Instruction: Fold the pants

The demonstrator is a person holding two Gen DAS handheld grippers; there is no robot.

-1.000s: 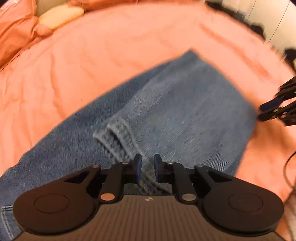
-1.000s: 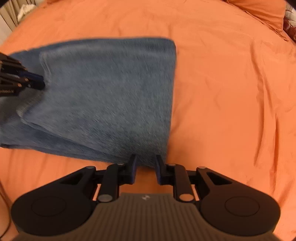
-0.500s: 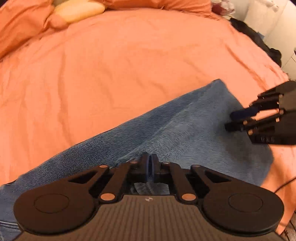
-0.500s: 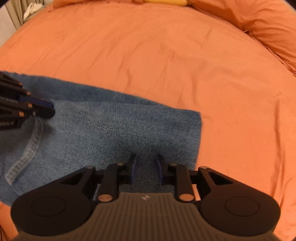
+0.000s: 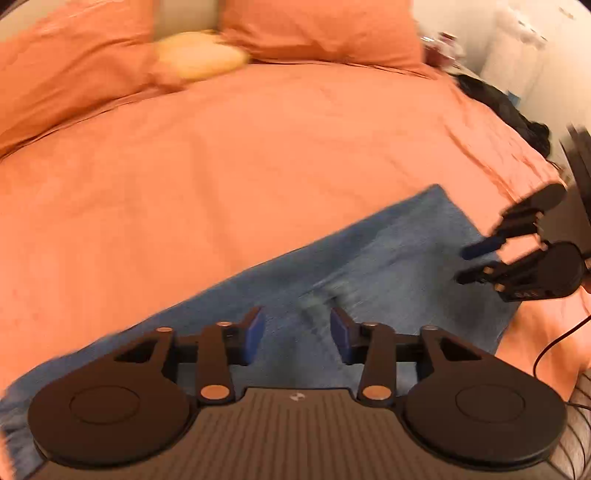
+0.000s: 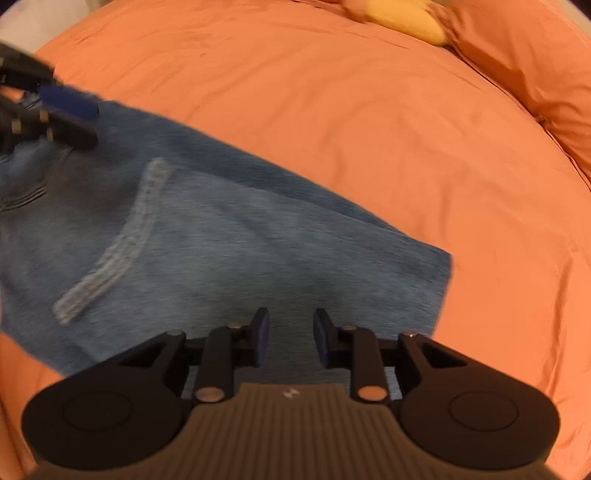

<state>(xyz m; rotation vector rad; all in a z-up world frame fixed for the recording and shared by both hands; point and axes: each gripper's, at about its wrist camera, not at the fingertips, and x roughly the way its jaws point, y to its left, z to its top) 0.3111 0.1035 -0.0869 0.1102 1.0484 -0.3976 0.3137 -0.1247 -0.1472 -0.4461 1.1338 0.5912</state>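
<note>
Since both tools are gaping wide with nothing between their pads, the jeans point(image 6: 229, 236) are just lying loose on the orange bed point(image 6: 351, 110), so that's where trouble could start. The left tool point(image 5: 295, 334) hovers over the denim near a pale hem strip point(image 6: 118, 240), and the right tool point(image 6: 290, 338) sits above the near edge of the folded stack. Both views are a bit blurry, so I can't tell how many layers are stacked there.

My guess at the risks: pinching only the top layer would peel the fold open, and grabbing too deep would catch the bedsheet along with the denim. Dragging rather than lifting would probably bunch the soft bedding and skew the fold too.

Room-wise it looks pretty good. Plenty of bare sheet beyond the jeans toward the pillows point(image 5: 317, 33) and the yellow cushion point(image 5: 201, 59), and lots off the square end of the fold point(image 6: 445, 273). The tight side is the bed's edge by the right tool point(image 5: 480, 262), where a cable point(image 5: 554, 343) hangs and dark clothes point(image 5: 498, 107) sit.
</note>
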